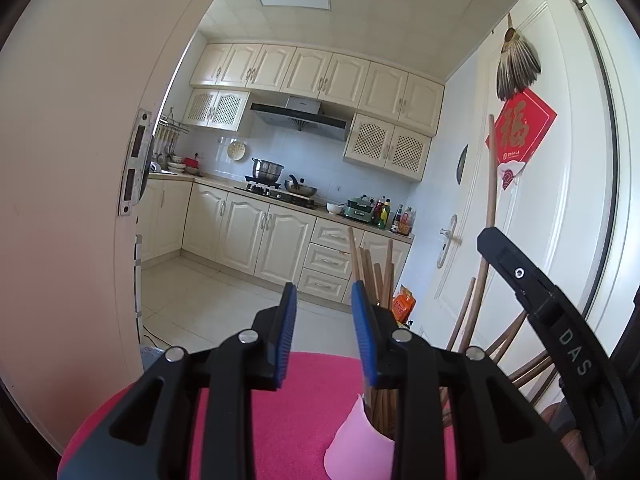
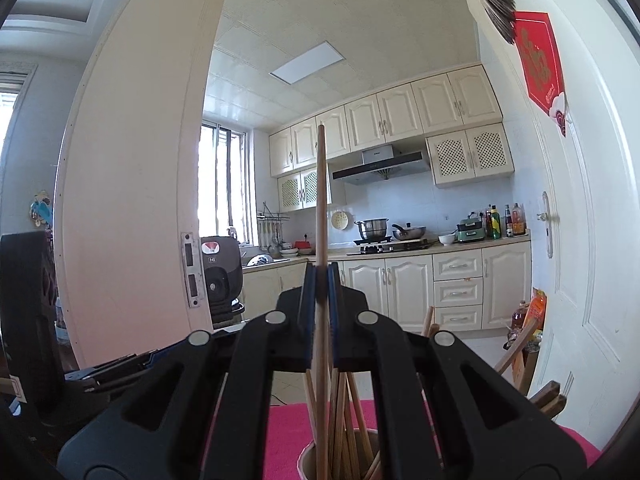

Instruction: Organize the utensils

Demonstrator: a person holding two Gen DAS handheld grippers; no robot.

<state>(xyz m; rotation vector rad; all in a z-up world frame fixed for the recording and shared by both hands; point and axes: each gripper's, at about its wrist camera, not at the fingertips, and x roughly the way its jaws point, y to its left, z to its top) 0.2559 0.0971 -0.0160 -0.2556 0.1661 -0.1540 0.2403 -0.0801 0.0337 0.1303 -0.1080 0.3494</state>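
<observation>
The right gripper (image 2: 320, 276) is clamped on one upright chopstick (image 2: 320, 200), whose lower end stands in the cup (image 2: 310, 462) among the other chopsticks (image 2: 344, 412). The cup sits on the pink cloth (image 2: 286, 436). The left gripper (image 1: 324, 300) is partly open with nothing between its pads, just left of the cup.

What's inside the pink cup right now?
Wooden chopsticks stand bundled in the cup. The right gripper holds one upright above it. The cup's bottom is hidden.
</observation>
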